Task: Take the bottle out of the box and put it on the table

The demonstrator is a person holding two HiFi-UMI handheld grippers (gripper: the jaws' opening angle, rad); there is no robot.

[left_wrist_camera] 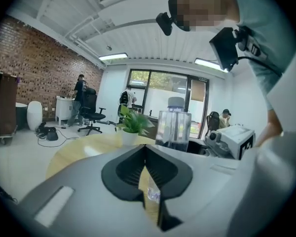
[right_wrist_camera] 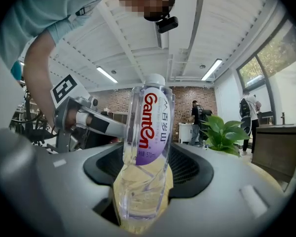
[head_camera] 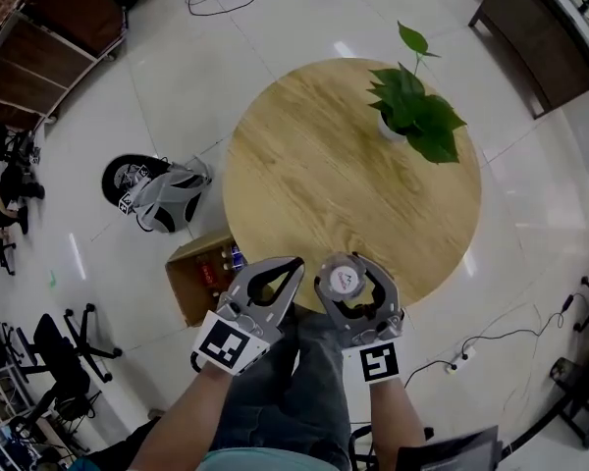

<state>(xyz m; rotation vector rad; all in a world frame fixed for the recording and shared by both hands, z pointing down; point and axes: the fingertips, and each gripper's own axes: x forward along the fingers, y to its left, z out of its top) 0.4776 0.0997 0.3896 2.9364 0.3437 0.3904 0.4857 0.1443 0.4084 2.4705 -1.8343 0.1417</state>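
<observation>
A clear water bottle (head_camera: 346, 281) with a white cap and a purple label stands upright between the jaws of my right gripper (head_camera: 349, 268), which is shut on its body. In the right gripper view the bottle (right_wrist_camera: 148, 142) fills the gap between the pads of that gripper (right_wrist_camera: 147, 174), with the wooden top showing through its base. It hangs at the near edge of the round wooden table (head_camera: 304, 165). My left gripper (head_camera: 293, 263) is just left of it, shut and holding nothing; its jaws (left_wrist_camera: 144, 157) meet in a line. The open cardboard box (head_camera: 198, 278) sits on the floor, left of the table.
A potted green plant (head_camera: 412, 106) stands at the table's far right. A grey and black machine (head_camera: 162, 196) lies on the floor left of the table. Office chairs (head_camera: 64, 346) are at the lower left, and a dark cabinet (head_camera: 540, 37) at the upper right.
</observation>
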